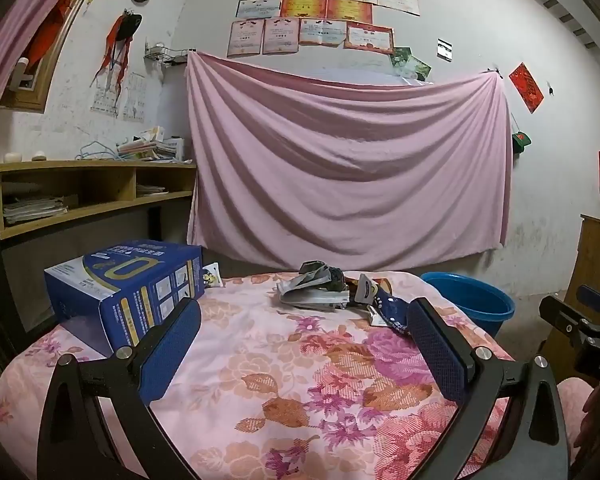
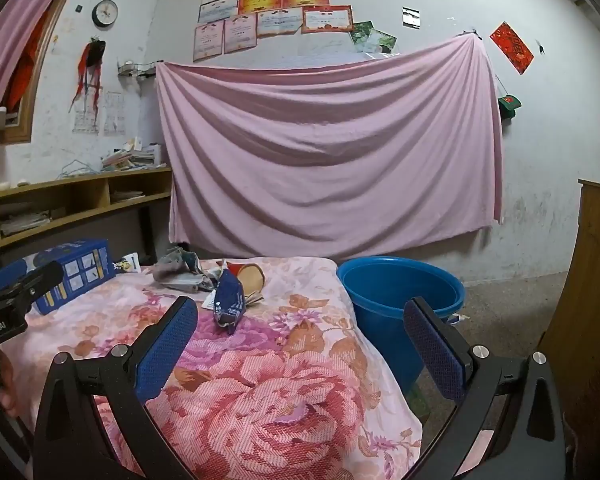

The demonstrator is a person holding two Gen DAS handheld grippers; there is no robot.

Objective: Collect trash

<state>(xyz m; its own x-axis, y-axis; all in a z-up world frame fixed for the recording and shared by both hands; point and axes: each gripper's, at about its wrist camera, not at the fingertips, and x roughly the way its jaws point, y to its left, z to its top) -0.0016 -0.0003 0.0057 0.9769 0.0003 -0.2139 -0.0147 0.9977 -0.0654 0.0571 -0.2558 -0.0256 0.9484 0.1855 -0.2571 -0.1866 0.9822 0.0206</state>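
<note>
Left gripper and right gripper, jaws spread wide, both empty: collection appears not yet begun. At 12 o'clock on the floral bedcover lie crumpled papers and a dark-blue wrapper, untouched. The blue bucket, likely receptacle, stands at 1 o'clock beside the bed. A blue carton at 10 o'clock obstructs nothing.

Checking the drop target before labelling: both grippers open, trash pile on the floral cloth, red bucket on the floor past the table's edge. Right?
Not quite: the bucket is blue, as the right wrist view shows. The rest holds: left gripper and right gripper open, trash pile on the floral cloth.
</note>
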